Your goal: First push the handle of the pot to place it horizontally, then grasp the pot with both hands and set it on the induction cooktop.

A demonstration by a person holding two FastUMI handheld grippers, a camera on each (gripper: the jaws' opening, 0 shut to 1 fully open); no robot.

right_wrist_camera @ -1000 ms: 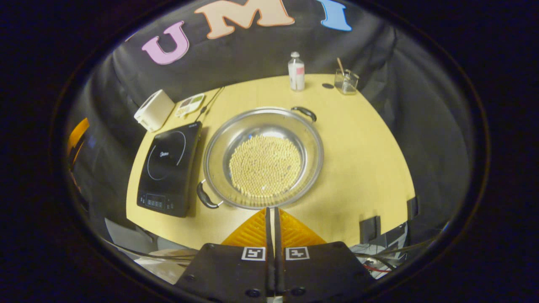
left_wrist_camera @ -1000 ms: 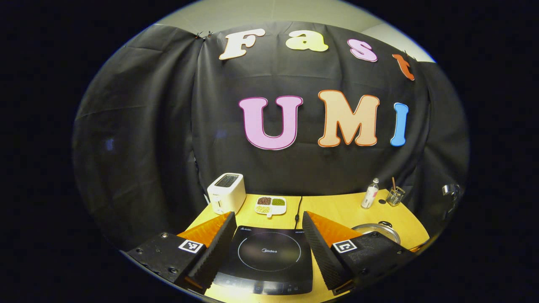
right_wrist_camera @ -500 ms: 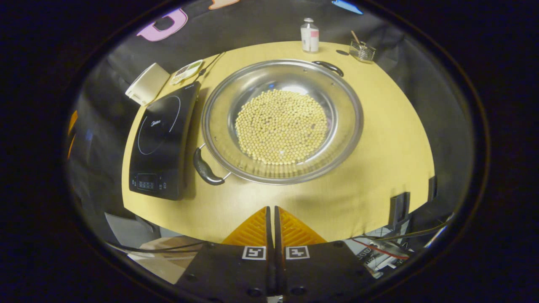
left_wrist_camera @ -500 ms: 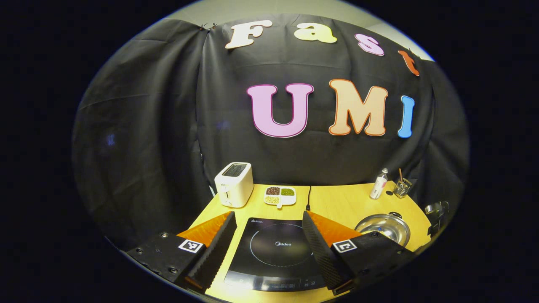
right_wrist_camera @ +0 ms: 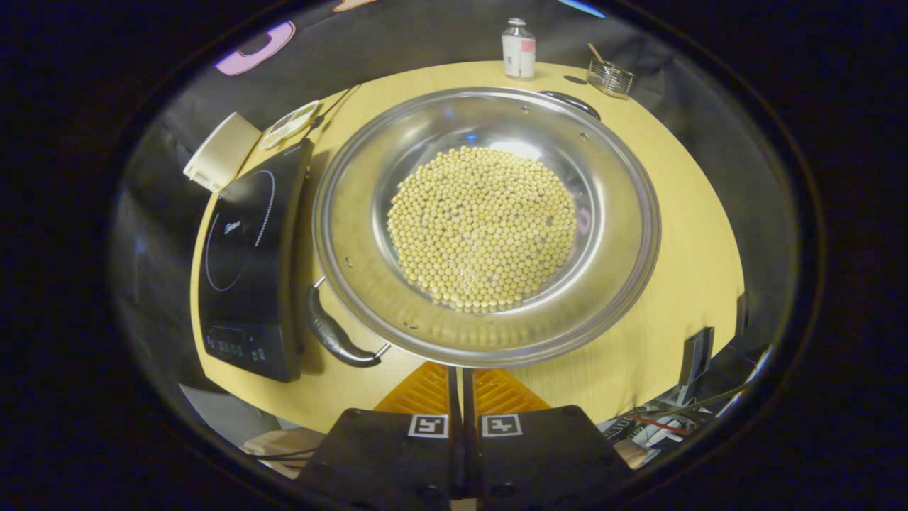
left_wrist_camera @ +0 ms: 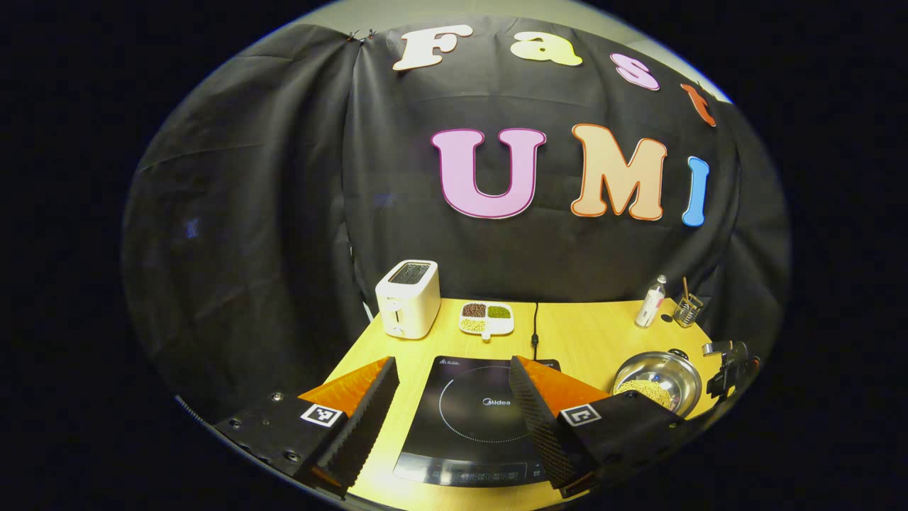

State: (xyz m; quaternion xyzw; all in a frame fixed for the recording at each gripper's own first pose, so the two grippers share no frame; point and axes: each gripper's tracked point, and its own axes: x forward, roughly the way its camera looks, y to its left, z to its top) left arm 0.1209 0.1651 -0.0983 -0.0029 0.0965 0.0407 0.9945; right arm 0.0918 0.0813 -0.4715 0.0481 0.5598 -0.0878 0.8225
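Note:
A wide steel pot [right_wrist_camera: 353, 234] holding soybeans [right_wrist_camera: 482, 227] sits on the yellow table, right of the black induction cooktop [right_wrist_camera: 245, 262]. One black handle [right_wrist_camera: 332, 336] points near-left, the other handle [right_wrist_camera: 576, 103] far-right. My right gripper [right_wrist_camera: 457, 370] is shut with nothing in it; its tips meet the pot's near rim, just right of the near handle. My left gripper [left_wrist_camera: 452, 362] hangs open and empty above the near part of the cooktop [left_wrist_camera: 482, 419]. In the left gripper view the pot [left_wrist_camera: 661, 367] stands far right.
A white toaster [left_wrist_camera: 406, 298] and a divided dish of beans [left_wrist_camera: 486, 318] stand behind the cooktop, with its cord [left_wrist_camera: 534, 326]. A small bottle [right_wrist_camera: 518, 48] and a glass cup [right_wrist_camera: 610, 77] are at the table's back right. Cables hang off the near right edge.
My right gripper has come down and forward to the pot's near rim, staying shut. The left gripper has drifted left and stays open. The pot's handles point as before.

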